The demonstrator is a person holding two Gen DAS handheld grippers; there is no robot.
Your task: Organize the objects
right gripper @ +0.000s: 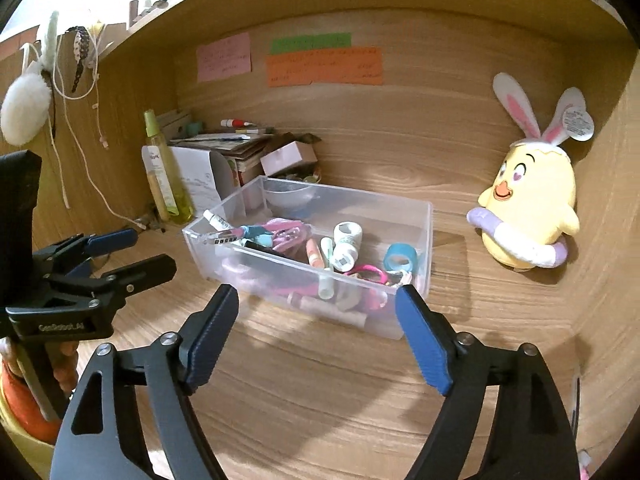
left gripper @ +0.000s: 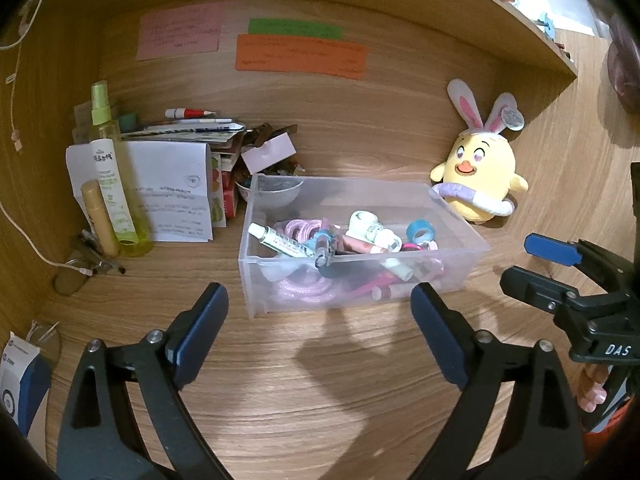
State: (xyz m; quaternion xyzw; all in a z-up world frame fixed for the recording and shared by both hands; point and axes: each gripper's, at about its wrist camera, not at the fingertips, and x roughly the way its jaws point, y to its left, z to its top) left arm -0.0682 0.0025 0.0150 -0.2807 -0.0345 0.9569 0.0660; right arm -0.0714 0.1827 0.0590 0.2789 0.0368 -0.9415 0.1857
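Observation:
A clear plastic box (left gripper: 456, 264) (right gripper: 416, 296) stands on the wooden desk, filled with several small items: tubes, pink cords, a white bottle (right gripper: 347, 246) and a blue tape roll (left gripper: 420, 232) (right gripper: 401, 261). My left gripper (left gripper: 320, 312) is open and empty, just in front of the box; it also shows in the right wrist view (right gripper: 132, 252). My right gripper (right gripper: 318, 312) is open and empty, just short of the box's near corner; it also shows in the left wrist view (left gripper: 532, 260).
A yellow chick plush (left gripper: 478, 172) (right gripper: 532, 216) with bunny ears sits right of the box. A green spray bottle (left gripper: 110, 176) (right gripper: 162, 176), papers and small boxes (left gripper: 176, 188) are stacked at the back left. Coloured notes (left gripper: 300, 54) hang on the back wall.

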